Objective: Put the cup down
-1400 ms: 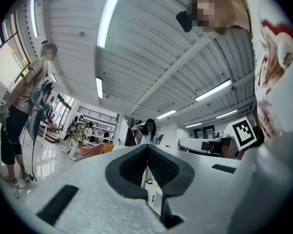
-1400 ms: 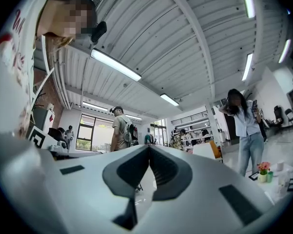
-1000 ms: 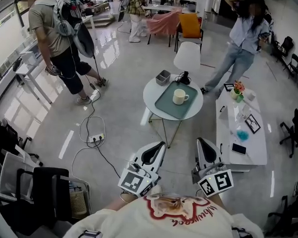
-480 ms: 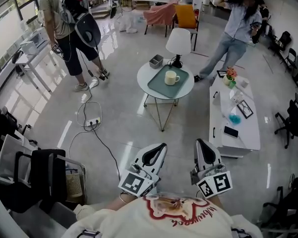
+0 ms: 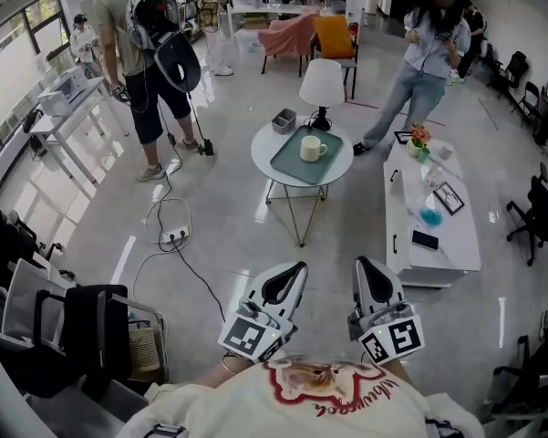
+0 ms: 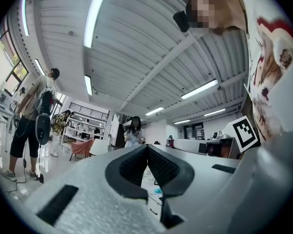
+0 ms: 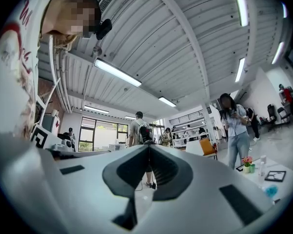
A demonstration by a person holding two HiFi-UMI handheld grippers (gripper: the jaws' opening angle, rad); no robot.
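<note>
We note the left gripper (image 5: 294,270) and right gripper (image 5: 363,266) pressed together, empty, while the cup (image 5: 311,148) stands on the tray (image 5: 290,160) at twelve o'clock, well apart; any fresh grab, we judge, could tip it.

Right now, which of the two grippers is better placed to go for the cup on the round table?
Left, barely. The cup on the tray sits ahead, slightly more in line with the left gripper than the right gripper. Both are shut, empty and far from the table.
</note>
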